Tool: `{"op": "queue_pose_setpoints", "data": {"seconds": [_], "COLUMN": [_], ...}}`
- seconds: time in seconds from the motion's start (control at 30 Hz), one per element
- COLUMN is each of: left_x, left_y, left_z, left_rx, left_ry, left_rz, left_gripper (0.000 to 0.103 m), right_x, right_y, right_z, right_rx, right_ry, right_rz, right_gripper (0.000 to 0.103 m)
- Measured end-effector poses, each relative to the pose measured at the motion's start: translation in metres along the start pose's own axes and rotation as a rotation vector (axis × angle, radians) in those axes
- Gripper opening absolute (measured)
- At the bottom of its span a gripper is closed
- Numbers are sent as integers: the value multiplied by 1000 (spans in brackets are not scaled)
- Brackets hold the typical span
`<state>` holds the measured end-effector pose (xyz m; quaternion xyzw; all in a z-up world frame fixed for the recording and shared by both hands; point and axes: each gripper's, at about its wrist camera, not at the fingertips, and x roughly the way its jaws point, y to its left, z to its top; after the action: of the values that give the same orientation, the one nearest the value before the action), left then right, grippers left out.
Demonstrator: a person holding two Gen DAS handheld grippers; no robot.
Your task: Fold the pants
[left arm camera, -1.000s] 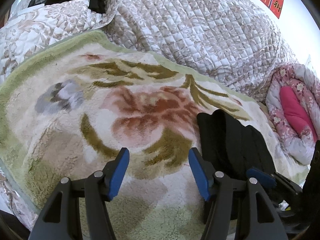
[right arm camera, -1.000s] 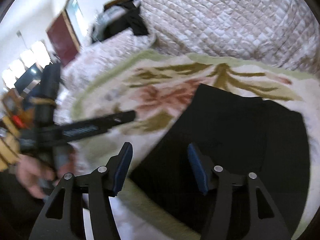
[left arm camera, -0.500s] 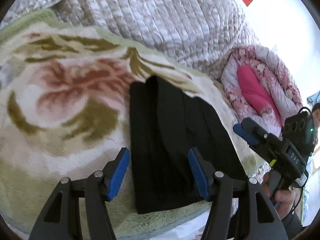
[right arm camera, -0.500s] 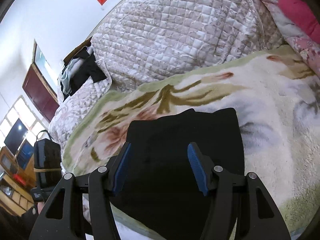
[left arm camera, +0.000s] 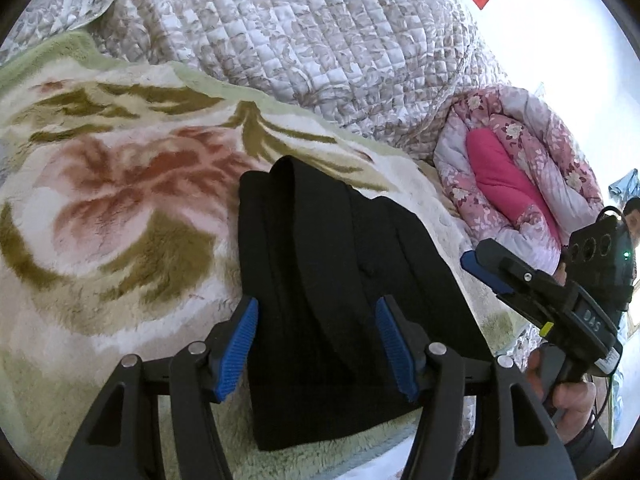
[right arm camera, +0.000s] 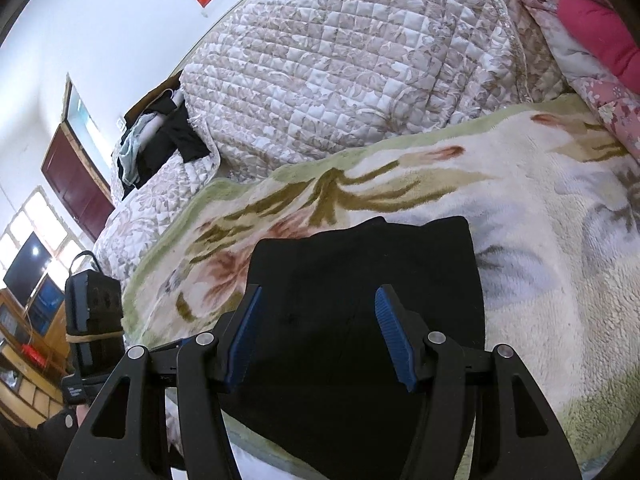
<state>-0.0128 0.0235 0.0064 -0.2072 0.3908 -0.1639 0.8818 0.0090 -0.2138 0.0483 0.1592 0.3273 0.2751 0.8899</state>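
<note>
Lying folded into a narrow black stack, the pants [left arm camera: 340, 300] rest on the flowered fleece blanket [left arm camera: 120, 208], straight ahead of and below both grippers. Neither touches them: the left gripper [left arm camera: 316, 344] hangs above with its blue pads spread and nothing between them, and so does the right gripper [right arm camera: 318, 338]. Beyond the blanket sits a quilted bedspread [left arm camera: 300, 48], with a rolled pink quilt [left arm camera: 520, 168] off to the left gripper's right.
</note>
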Motion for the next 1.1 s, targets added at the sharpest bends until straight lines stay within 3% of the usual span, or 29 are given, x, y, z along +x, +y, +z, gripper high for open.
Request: {"op": "queue_pose_setpoints", "data": {"seconds": [0.17,0.33,0.47,0.57,0.63,0.73,0.97,1.1], "left_x": [-12,8,8,13,13,10,-11,0], "left_y": [-8,-4,-4,-2,-2,-1,-18,1], "left_z": [3,0,0,1,3,5,10,6], "left_rx": [60,41,29,3,-8,-41,13,-26], "left_ry": [-63,21,20,35,42,42,-24,28], "left_rz": [4,4,-8,-31,-39,-74,-55,-8], "left_gripper": [63,62,62,50,34,24,16,17], "right_x": [0,0,-1,-1,-3,-4,-7,-4], "right_y": [-1,-4,-6,-9,-8,-10,-14,-19], "right_z": [0,1,2,3,3,3,3,3], "right_rx": [5,15,16,18,17,22,25,38], "right_ry": [-4,-5,-9,-9,-14,-17,-23,-8], "right_rz": [-5,-8,-11,-15,-20,-27,-43,-68], "right_gripper": [58,58,58,58,58,58,58,58]}}
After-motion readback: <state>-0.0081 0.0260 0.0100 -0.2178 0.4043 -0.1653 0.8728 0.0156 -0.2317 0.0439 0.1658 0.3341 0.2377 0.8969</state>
